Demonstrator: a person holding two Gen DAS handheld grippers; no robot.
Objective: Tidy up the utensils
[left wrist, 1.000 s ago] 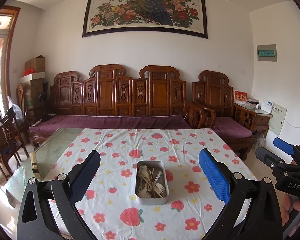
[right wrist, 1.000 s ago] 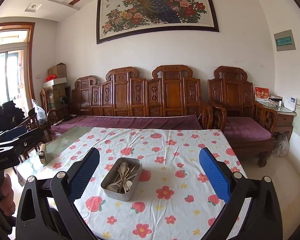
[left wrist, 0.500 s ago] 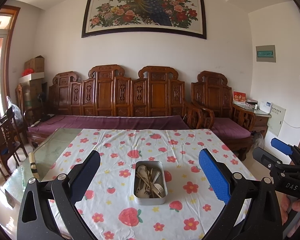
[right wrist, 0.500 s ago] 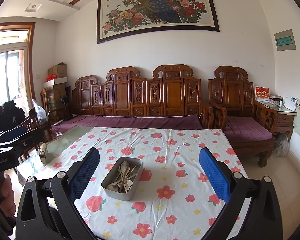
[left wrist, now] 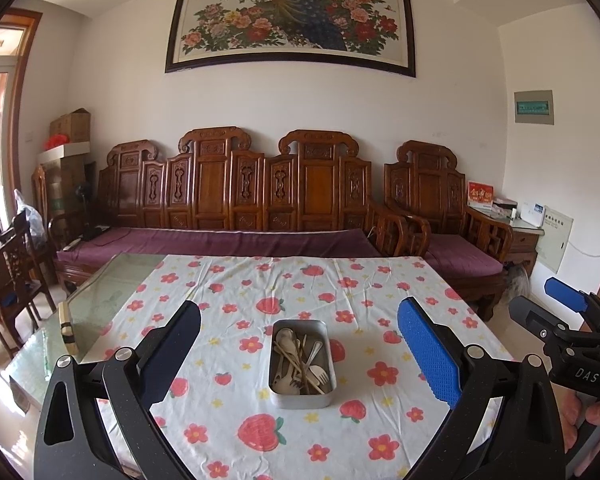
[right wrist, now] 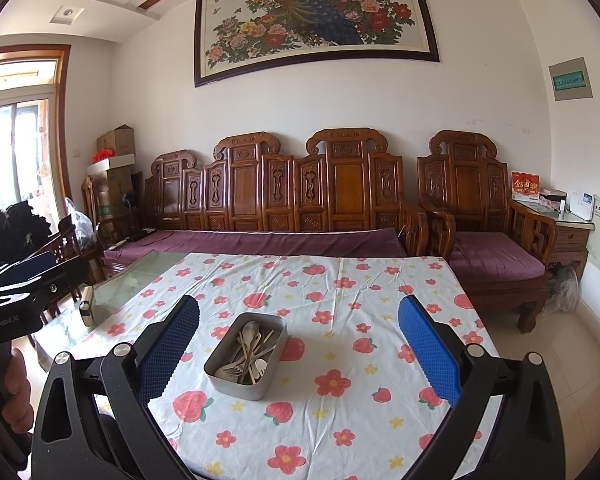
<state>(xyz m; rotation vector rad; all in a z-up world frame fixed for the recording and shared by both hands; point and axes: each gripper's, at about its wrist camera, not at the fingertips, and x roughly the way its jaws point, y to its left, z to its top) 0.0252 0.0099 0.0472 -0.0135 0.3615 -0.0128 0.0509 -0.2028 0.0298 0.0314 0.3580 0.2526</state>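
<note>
Barely anything is shifting since a second ago: both views are drifting only slightly, and in the left wrist view the metal tin [left wrist: 302, 364] is sitting a touch higher in the frame than it was. I am holding the left gripper [left wrist: 298, 354] above the near edge of the table, its two blue-padded fingers [left wrist: 428, 354] spread wide apart with nothing between them, framing the tin at lower centre. The tin is resting on the flowered tablecloth [left wrist: 284, 292], lengthwise away from me, and it is holding a loose heap of pale utensils [left wrist: 300, 360]: spoons, forks and thin sticks lying crossed over one another. I am keeping the right gripper [right wrist: 298, 350] just as wide, gripping nothing, and in its view the tin [right wrist: 246, 354] is lying at an angle, left of centre in the lower half, with the utensils [right wrist: 248, 354] piled inside. At the right edge of the left view I am seeing the right gripper [left wrist: 564, 322] from the side, and a hand [left wrist: 596, 420] is wrapping its handle in the lower right corner. At the left edge of the right view the left gripper's body is showing, with a hand [right wrist: 14, 396] below it. A bare glass strip of the table [left wrist: 100, 300] is showing left of the cloth, and a carved wooden bench [left wrist: 236, 200] is filling the middle background.
</note>
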